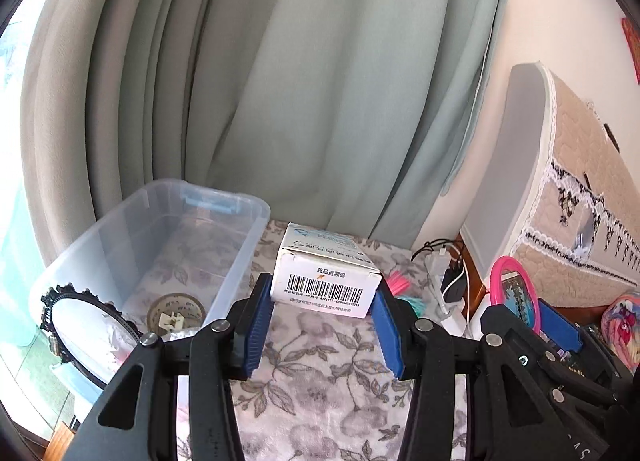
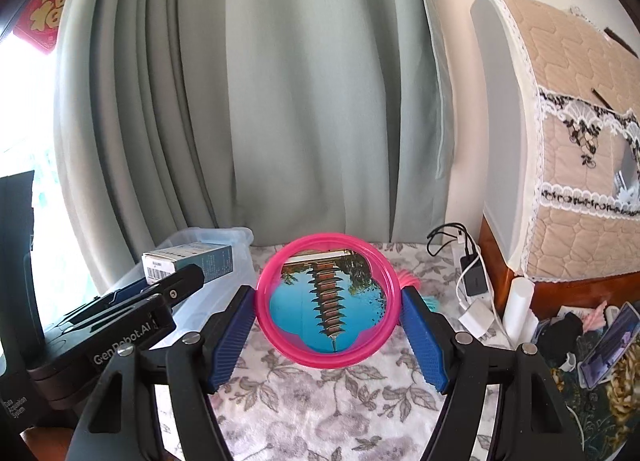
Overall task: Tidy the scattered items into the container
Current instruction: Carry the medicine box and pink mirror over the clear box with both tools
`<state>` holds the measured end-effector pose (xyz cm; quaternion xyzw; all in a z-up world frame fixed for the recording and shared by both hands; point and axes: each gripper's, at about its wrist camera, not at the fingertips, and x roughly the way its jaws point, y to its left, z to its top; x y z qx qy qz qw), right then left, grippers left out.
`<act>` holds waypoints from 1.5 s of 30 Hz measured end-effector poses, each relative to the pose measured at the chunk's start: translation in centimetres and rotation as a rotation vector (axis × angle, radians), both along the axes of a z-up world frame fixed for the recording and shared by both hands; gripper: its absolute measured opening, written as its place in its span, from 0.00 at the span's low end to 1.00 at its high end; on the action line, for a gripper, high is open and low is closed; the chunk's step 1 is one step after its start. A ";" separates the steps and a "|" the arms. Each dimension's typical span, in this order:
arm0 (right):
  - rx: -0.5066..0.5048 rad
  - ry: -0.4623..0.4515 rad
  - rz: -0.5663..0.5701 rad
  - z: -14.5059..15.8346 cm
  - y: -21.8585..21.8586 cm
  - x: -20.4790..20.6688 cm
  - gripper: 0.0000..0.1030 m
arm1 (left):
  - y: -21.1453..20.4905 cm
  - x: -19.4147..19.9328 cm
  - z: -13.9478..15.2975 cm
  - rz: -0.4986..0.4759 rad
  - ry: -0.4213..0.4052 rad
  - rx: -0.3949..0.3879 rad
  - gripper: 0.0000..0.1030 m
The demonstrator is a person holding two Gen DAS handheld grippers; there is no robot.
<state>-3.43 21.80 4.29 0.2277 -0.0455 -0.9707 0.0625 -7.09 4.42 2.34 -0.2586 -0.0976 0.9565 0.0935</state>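
Pink-rimmed mirror (image 2: 329, 303) sits clamped in the right tool (image 2: 329, 335); left tool (image 1: 322, 327) clamps the box (image 1: 326, 275).

Two mirrors (image 1: 86, 331), one box (image 1: 324, 273), one bin (image 1: 160, 229)

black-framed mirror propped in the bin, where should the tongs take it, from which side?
Take the black-framed mirror by its upper rim, coming from above. It leans tilted against the clear bin wall, so only the top edge stands free; the thin scalloped frame suits a pinch across its thickness.
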 end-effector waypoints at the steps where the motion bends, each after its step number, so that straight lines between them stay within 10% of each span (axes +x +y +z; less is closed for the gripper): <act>1: 0.001 0.013 0.008 0.5 -0.4 0.2 0.73 | -0.4 0.3 0.5 0.006 0.014 0.008 0.48; 18: 0.017 0.097 0.153 4.3 -7.3 -0.5 0.73 | -9.0 1.5 2.2 0.155 0.094 0.119 0.48; 45: 0.147 -0.139 0.392 -5.3 -19.0 -8.3 0.73 | -17.8 -2.8 -6.1 0.283 -0.078 0.199 0.48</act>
